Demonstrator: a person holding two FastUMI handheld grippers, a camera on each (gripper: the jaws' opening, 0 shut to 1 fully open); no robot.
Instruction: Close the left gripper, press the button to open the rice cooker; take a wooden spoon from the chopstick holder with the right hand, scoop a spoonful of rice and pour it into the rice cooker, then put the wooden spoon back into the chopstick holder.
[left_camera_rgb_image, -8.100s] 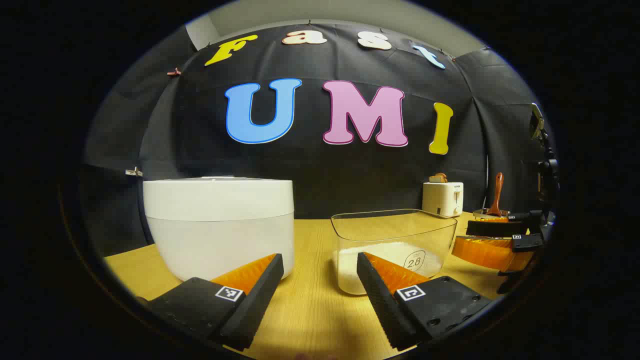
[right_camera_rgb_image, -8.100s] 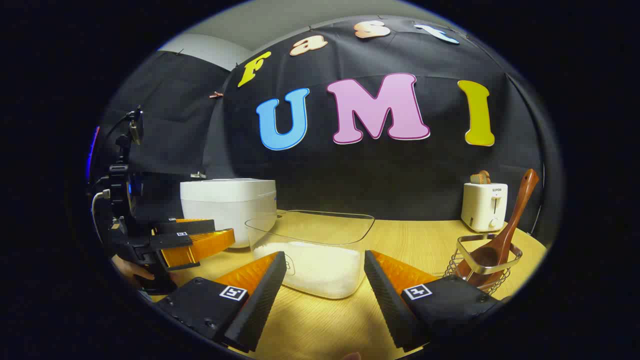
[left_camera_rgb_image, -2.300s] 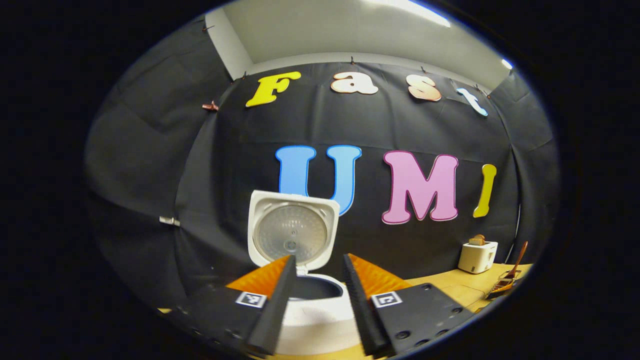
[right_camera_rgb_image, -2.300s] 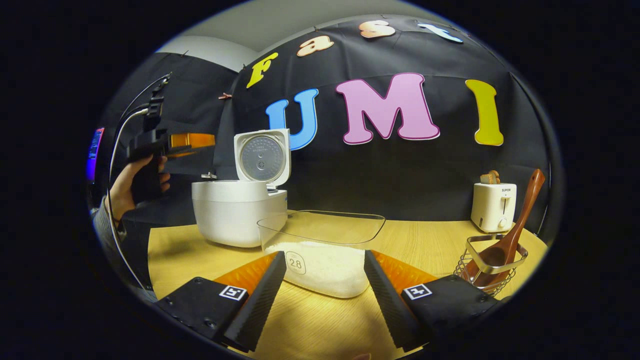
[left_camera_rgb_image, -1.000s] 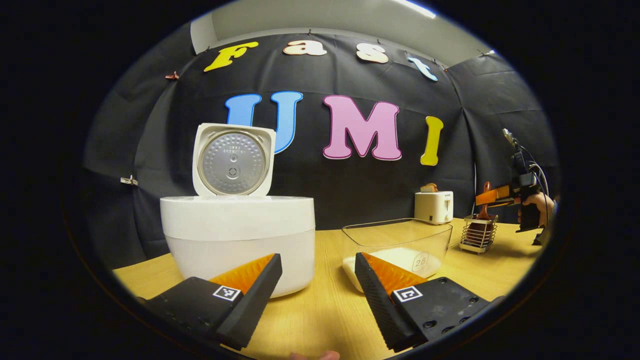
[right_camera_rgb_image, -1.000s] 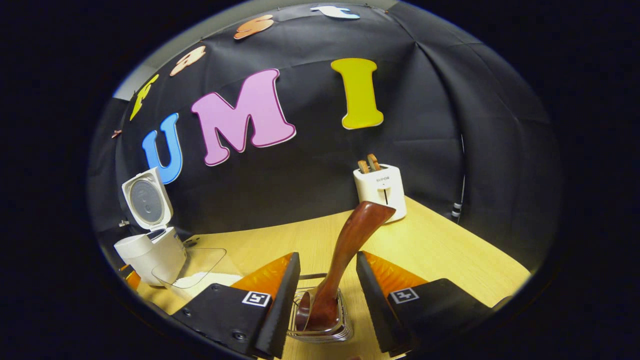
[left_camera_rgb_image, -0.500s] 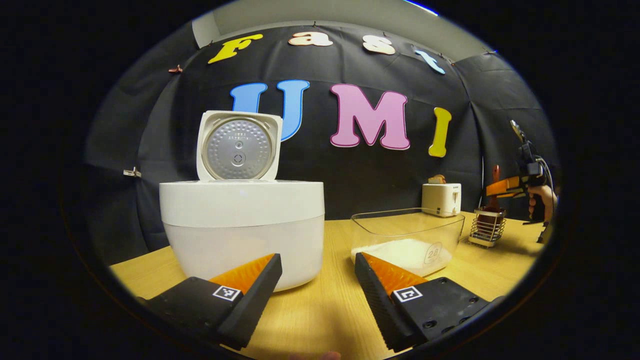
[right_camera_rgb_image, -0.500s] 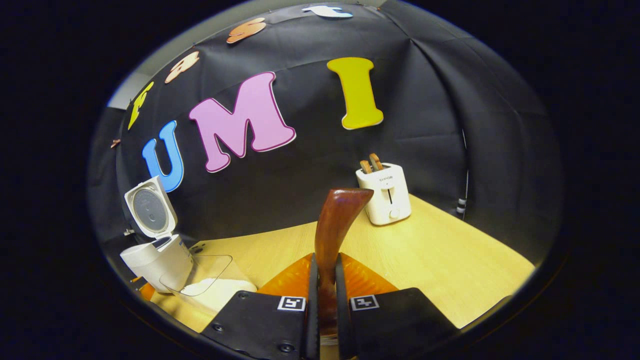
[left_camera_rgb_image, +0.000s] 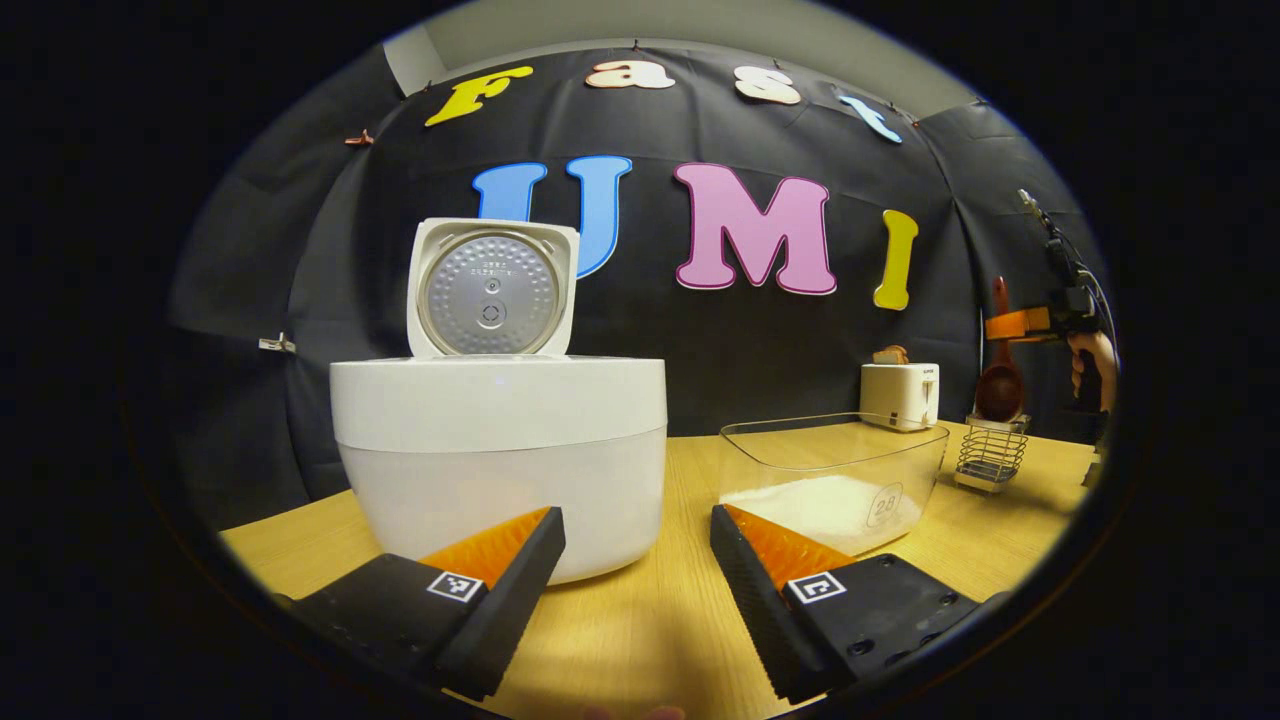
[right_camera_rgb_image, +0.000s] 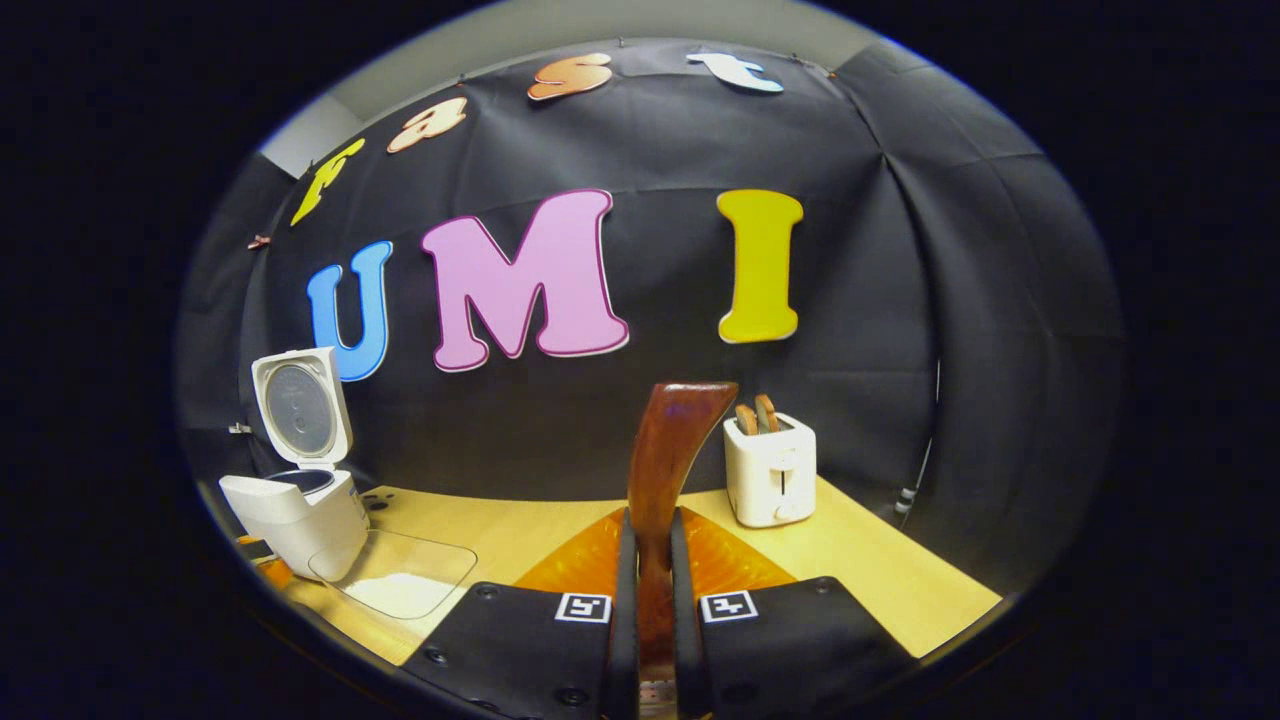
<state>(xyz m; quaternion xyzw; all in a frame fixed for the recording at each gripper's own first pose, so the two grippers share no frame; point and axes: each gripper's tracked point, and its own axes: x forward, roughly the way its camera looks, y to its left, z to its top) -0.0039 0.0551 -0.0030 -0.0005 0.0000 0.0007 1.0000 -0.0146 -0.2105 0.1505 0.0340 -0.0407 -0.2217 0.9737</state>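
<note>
The right gripper (right_camera_rgb_image: 648, 590) has both fingers clamped on the handle of the wooden spoon (right_camera_rgb_image: 668, 450), held above the chopstick holder (left_camera_rgb_image: 988, 455). The left gripper (left_camera_rgb_image: 635, 560) has its fingers apart, low over the table (left_camera_rgb_image: 640, 620). The rice cooker (left_camera_rgb_image: 500, 450) stands with its lid up, beside the rice container (left_camera_rgb_image: 835, 475).

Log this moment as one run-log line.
cooker lid: open | right gripper: shut on wooden spoon, lifted above chopstick holder | left gripper: open, idle
</note>
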